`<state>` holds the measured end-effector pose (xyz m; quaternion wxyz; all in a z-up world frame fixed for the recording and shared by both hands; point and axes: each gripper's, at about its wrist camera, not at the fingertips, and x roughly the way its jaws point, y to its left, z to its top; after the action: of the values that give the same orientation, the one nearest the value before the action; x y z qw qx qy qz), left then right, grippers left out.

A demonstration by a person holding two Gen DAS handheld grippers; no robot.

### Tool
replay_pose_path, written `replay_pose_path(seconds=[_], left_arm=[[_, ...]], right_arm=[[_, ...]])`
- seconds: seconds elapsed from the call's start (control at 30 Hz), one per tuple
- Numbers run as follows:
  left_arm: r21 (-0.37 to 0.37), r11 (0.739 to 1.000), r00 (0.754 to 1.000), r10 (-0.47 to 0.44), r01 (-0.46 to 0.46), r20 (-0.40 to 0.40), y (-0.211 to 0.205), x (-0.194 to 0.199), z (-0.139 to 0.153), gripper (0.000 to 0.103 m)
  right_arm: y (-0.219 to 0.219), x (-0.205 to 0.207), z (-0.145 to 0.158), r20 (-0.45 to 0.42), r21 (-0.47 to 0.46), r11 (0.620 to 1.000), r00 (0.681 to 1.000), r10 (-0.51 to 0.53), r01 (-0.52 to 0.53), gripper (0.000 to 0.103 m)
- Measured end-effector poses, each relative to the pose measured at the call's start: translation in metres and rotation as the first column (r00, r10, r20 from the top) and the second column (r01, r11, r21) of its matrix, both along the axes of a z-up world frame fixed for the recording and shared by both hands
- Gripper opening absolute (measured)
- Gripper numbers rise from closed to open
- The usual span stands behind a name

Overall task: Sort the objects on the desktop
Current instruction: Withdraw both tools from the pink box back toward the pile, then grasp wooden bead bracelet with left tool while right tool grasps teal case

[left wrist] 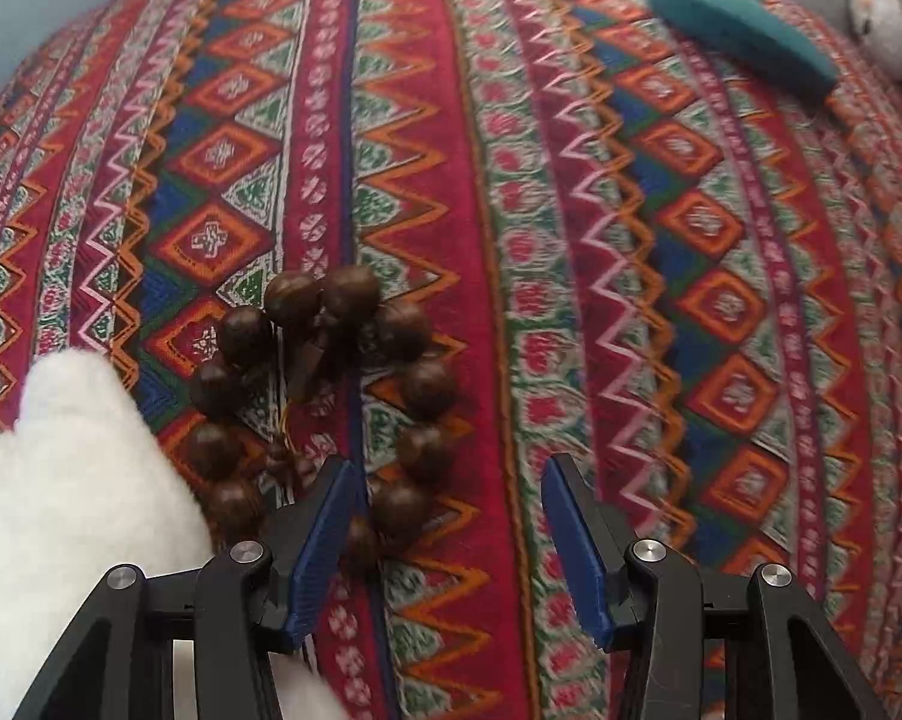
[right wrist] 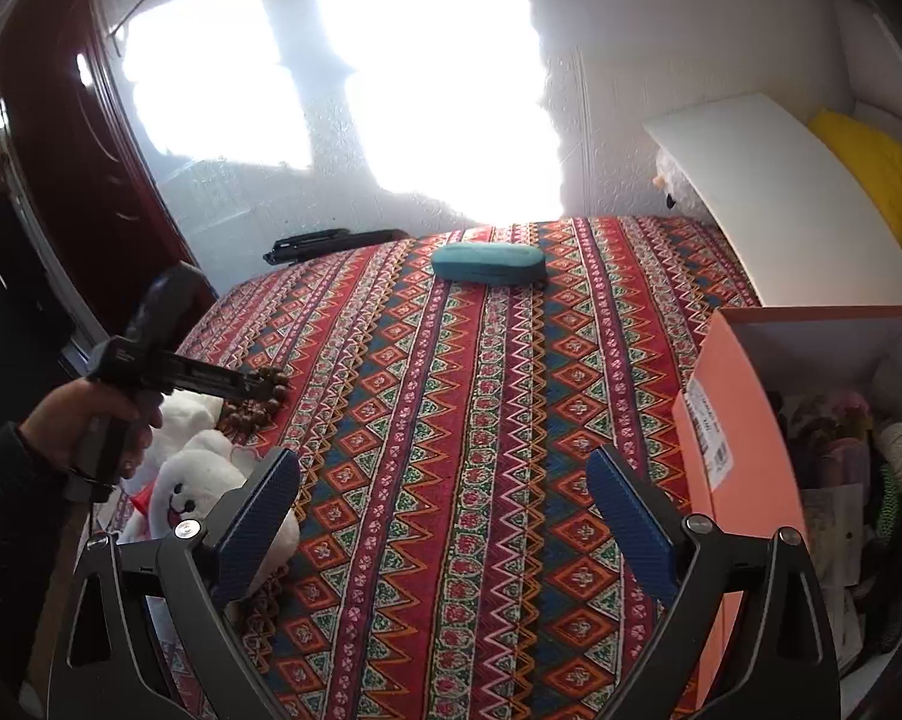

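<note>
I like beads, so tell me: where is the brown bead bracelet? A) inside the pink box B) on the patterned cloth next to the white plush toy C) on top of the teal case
B: the bead bracelet lies on the patterned cloth beside the white plush toy.

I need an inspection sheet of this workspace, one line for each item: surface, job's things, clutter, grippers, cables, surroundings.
Surface: patterned red cloth covers the table.
Job's things: brown bead bracelet lies beside the white plush toy; teal case lies at the far side; the pink box at the right edge already holds mixed items.
Clutter: black tripod-like object at the far edge.
Grippers: left gripper is over the bracelet, jaws apart, one jaw among the beads, nothing clamped; right gripper open, empty.
Cables: nothing seen.
Surroundings: sunlit wall, dark red door, white board, yellow cushion.
</note>
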<state>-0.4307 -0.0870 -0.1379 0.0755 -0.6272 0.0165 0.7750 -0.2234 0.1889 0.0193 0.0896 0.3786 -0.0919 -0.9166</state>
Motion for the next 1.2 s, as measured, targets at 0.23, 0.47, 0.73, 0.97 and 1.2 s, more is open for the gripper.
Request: replay_pose_path(seconds=[0.23,0.47,0.73,0.97,1.2], left_arm=[[0.063,0.998,0.996,0.012,-0.007,-0.094,0.004,-0.023,-0.024,0.016],[0.536,0.844,0.977,0.107,0.009,-0.186,-0.049,0.004,-0.029,0.016],[0.49,0.871,0.981,0.076,0.022,-0.178,-0.035,0.001,-0.04,0.016],[0.54,0.842,0.966,0.118,0.025,-0.23,-0.047,0.003,-0.011,0.016],[0.657,0.752,0.948,0.166,0.056,-0.271,-0.051,0.055,0.038,0.016]], right_arm=[[-0.014,-0.155,0.003,-0.058,0.116,0.993,0.998,-0.018,0.025,0.098],[-0.071,-0.363,-0.074,0.263,0.497,0.789,0.929,0.26,-0.361,0.098],[-0.097,-0.441,-0.158,0.473,0.562,0.621,0.828,0.301,-0.546,0.095],[-0.093,-0.369,-0.132,0.496,0.394,0.759,0.815,0.299,-0.518,0.074],[-0.068,-0.204,-0.082,0.485,-0.001,0.9,0.787,0.382,-0.436,0.074]])
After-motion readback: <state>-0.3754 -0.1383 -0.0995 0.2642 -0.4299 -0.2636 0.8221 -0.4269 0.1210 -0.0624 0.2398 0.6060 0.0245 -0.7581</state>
